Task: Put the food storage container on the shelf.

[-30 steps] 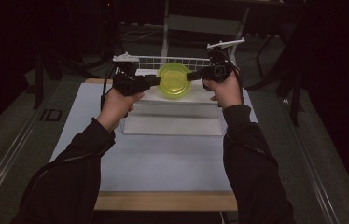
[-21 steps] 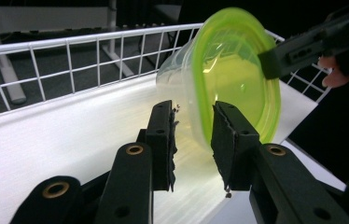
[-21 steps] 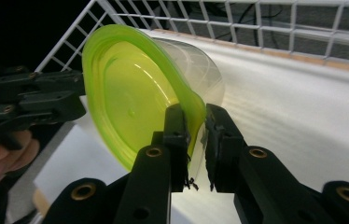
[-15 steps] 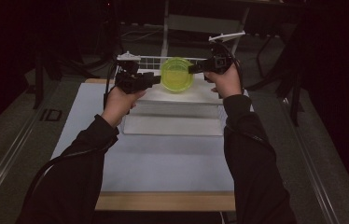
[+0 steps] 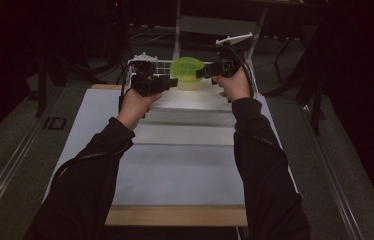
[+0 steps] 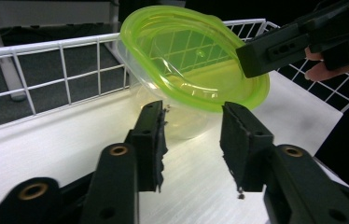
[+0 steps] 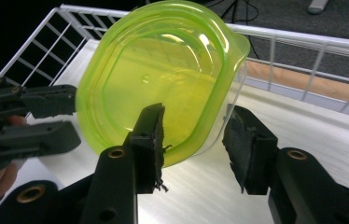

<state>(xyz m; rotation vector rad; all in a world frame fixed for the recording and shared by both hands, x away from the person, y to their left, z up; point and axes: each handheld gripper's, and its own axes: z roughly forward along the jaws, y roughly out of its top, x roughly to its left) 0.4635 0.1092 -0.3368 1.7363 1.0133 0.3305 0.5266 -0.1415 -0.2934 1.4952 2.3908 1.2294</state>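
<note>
The clear plastic container carries a translucent yellow-green lid and sits at the far edge of the tabletop, on a pale raised board, just in front of a white wire rack. In both gripper views the lid lies tilted on the container, not level on its rim. In the high view the lid lies between the two tools, roughly midway along the far edge.

Left tool: its jaws stand partly open and have just been opening. The container lies ahead of the fingertips; no pad presses on it, and the gap between the jaws shows bare board. In the high view this tool points inward from the left side of the tabletop towards the lid.

Right tool: its jaws stand partly open and have just been opening. The near edge of the lid and the container wall reach into the gap between the jaws, but neither pad clamps them. In the high view this tool points inward from the right side, its tip just beside the lid.

Each gripper view also shows the opposite tool farther off, on the other side of the container.

A person's dark sleeves run from the near edge of the tabletop up to the hands.
</note>
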